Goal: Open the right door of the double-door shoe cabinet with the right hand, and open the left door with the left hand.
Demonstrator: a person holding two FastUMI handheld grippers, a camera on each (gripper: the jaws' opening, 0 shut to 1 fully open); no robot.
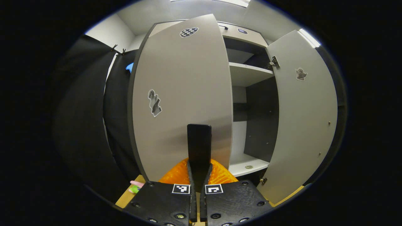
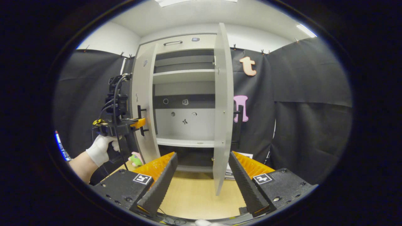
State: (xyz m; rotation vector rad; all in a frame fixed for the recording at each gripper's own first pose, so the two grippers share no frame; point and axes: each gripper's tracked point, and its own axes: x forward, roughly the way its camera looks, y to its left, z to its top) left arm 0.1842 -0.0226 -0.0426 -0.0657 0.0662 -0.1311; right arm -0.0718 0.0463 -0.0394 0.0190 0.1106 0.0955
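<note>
Clamped narrowly on the upright handle (image 1: 199, 141) of the left door (image 1: 182, 94), the left claw (image 1: 199, 171) fills the foreground of the left gripper view, with that door swung partly out from the shoe cabinet (image 1: 248, 73). In the right gripper view a gloved hand (image 2: 99, 150) holds this claw at the door's edge, and a small green-and-pink toy (image 2: 135, 159) lies on the tabletop (image 2: 191, 194) just below. Farther right, the right door (image 2: 223, 110) stands wide open, edge-on to the camera, its handle (image 2: 239, 125) free. The right claw (image 2: 202, 154) is spread wide in front of it and holds nothing.

The main risk looks to be the grip. The handle is slim, and a pull off its line could let it slide out between the pads and leave the left door only half open. A wider swing may also carry that door towards the toy or the black cloth wall at the left. The freed right door could drift back.

No brand or writing can be read. The claws carry black-and-white square markers, and the doors bear picture stickers, among them a checkered oval (image 1: 188, 32).
</note>
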